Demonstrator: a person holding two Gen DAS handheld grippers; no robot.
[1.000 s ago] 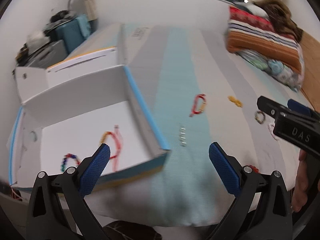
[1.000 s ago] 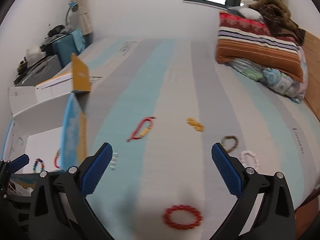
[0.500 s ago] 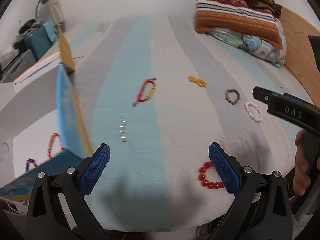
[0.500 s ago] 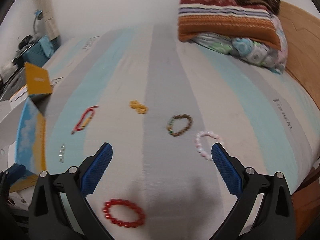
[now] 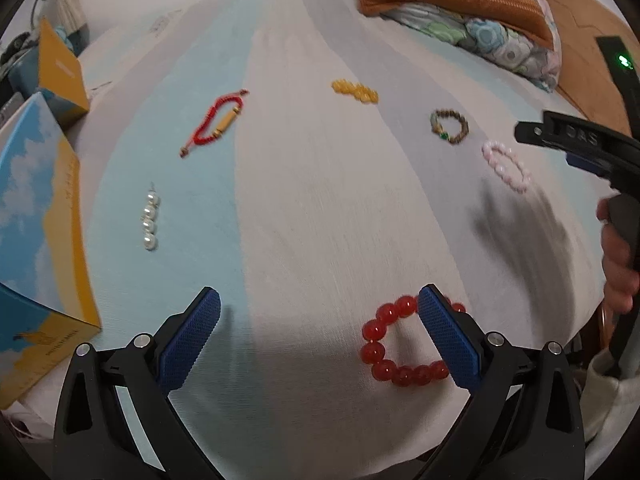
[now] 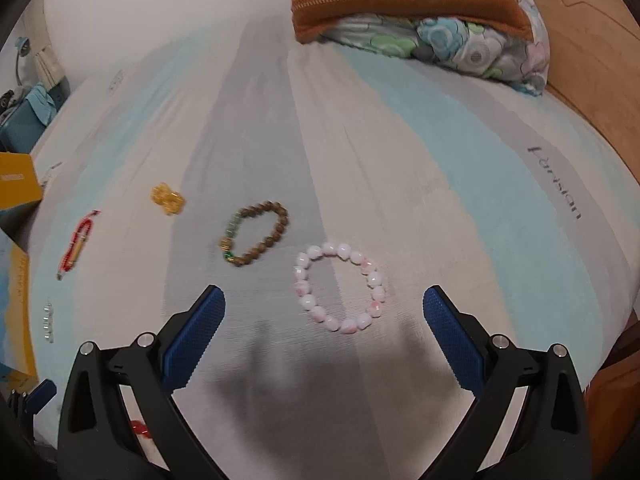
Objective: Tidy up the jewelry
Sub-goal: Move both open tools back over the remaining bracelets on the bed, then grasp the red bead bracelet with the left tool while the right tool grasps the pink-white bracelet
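Several bracelets lie on the striped bed. A red bead bracelet (image 5: 400, 344) lies by my open left gripper (image 5: 318, 336), partly behind its right finger. A pink bead bracelet (image 6: 340, 288) lies just ahead of my open right gripper (image 6: 324, 336), between its fingers' line. A brown bead bracelet (image 6: 256, 238), yellow beads (image 6: 168, 199), a red cord bracelet (image 6: 76, 246) and a pearl strand (image 5: 149, 220) lie farther off. The right gripper shows at the right of the left wrist view (image 5: 580, 148).
A blue and yellow cardboard box (image 5: 44, 240) stands at the left edge of the bed. Folded blankets and a pillow (image 6: 412, 12) lie at the far right. A wooden bed frame (image 6: 592, 60) runs along the right side.
Both grippers have swung right, away from the box. The red bracelet has come up to the left gripper's right finger and the pink bracelet has come in front of the right gripper.
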